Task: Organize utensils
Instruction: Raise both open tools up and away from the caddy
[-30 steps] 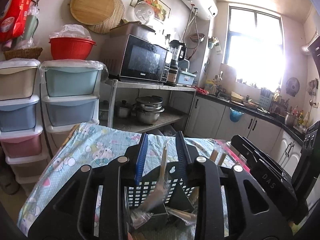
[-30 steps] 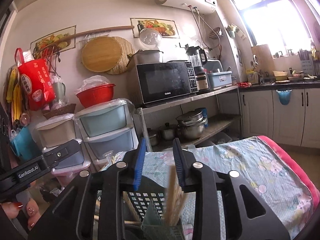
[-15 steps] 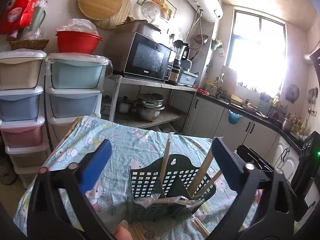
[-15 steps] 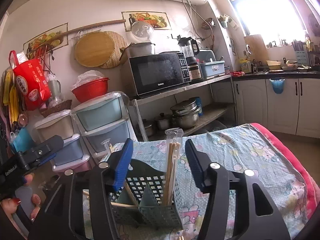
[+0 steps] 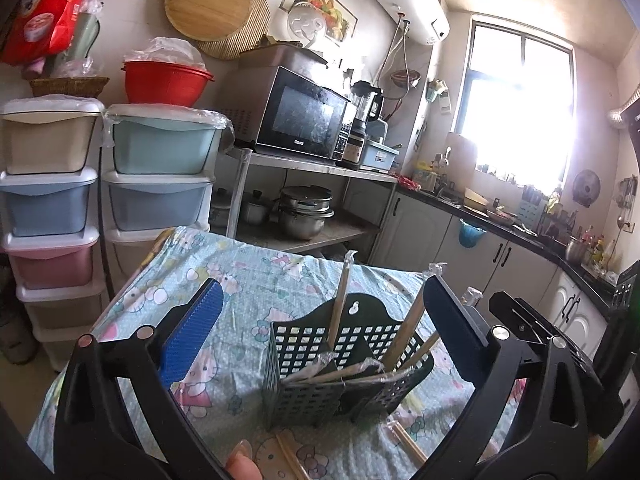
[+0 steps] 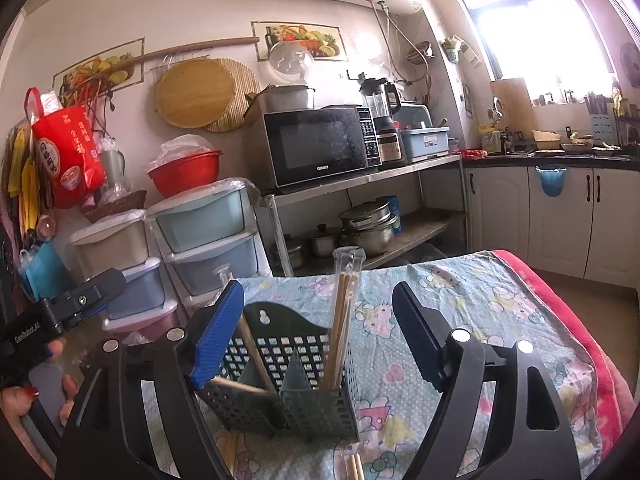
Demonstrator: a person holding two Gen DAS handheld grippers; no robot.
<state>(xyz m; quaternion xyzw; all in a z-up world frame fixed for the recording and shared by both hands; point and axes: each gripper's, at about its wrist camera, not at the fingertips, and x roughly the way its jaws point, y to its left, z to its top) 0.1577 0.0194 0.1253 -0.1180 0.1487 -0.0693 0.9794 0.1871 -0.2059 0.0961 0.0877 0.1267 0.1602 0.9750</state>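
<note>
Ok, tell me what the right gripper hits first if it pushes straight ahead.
Most likely the dark green utensil basket, which sits between the open right gripper's fingers with wrapped chopsticks standing in it; depth is uncertain.

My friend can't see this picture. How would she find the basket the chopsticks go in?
Look at the table with the cartoon-cat cloth. In its middle stands a dark green basket with square holes and dividers. Wrapped chopsticks stick up from it, and nothing else standing there is as tall.

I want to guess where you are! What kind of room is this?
A home kitchen, most likely. There is a microwave on a metal shelf, metal pots stacked below it, and cupboards under a dark counter by the window.
</note>
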